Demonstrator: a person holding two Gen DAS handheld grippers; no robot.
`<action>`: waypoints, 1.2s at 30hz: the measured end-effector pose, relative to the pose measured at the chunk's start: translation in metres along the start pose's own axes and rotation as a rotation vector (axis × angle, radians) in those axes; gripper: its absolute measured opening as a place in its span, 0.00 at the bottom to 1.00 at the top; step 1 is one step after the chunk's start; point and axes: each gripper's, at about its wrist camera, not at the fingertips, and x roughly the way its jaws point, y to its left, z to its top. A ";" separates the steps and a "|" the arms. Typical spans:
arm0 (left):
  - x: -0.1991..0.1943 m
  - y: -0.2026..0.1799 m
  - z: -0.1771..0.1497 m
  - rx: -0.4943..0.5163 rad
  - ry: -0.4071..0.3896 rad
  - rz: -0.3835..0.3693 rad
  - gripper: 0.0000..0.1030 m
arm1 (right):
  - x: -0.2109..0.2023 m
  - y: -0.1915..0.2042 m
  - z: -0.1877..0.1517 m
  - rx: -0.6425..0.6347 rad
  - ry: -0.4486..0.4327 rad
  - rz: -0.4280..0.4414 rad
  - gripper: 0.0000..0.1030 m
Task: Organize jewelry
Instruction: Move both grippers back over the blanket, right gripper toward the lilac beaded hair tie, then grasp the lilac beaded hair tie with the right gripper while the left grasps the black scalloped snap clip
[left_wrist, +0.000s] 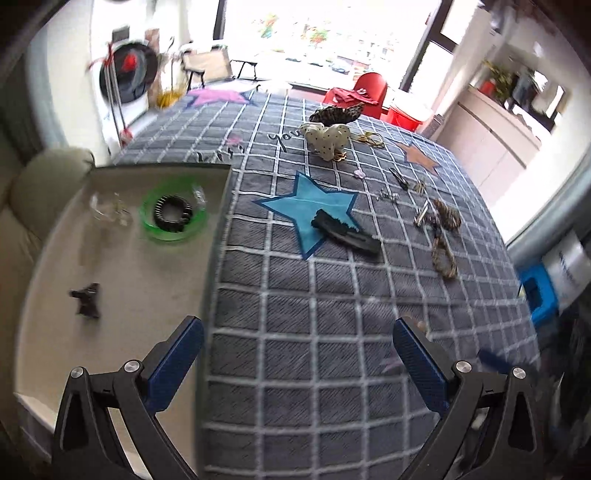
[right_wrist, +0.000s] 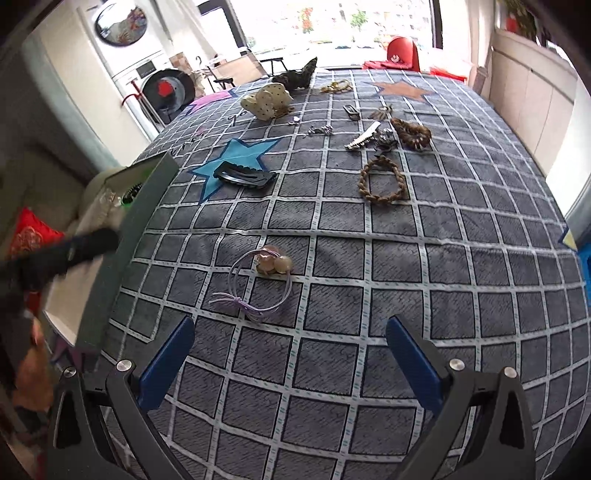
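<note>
Hair accessories and jewelry lie scattered on a grey checked cloth (right_wrist: 369, 236). A purple hair tie with pale beads (right_wrist: 258, 280) rests just ahead of my right gripper (right_wrist: 291, 362), which stands open and empty. A black snap clip (right_wrist: 245, 176) lies on the blue star, and a brown braided band (right_wrist: 384, 179) sits further right. My left gripper (left_wrist: 297, 363) is open and empty, straddling the edge of a beige tray (left_wrist: 122, 332). The tray holds a green ring with a black scrunchie (left_wrist: 173, 213), a small black clip (left_wrist: 86, 299) and clear pieces (left_wrist: 110, 210).
At the cloth's far end lie a cream dotted bow (left_wrist: 325, 138), a dark patterned bow (left_wrist: 338, 112), gold hoops (left_wrist: 369, 138) and small metal clips (right_wrist: 364, 138). A washing machine (right_wrist: 162, 88) stands at back left, and a red chair (right_wrist: 402, 51) beyond the table.
</note>
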 end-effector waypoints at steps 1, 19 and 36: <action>0.007 -0.002 0.005 -0.019 0.005 -0.004 1.00 | 0.002 0.002 0.000 -0.011 -0.004 -0.006 1.00; 0.105 -0.022 0.063 -0.057 0.115 -0.060 1.00 | 0.042 0.028 0.007 -0.202 -0.066 -0.062 0.83; 0.138 -0.060 0.081 -0.093 0.188 0.149 1.00 | 0.023 -0.005 0.004 -0.140 -0.085 -0.060 0.14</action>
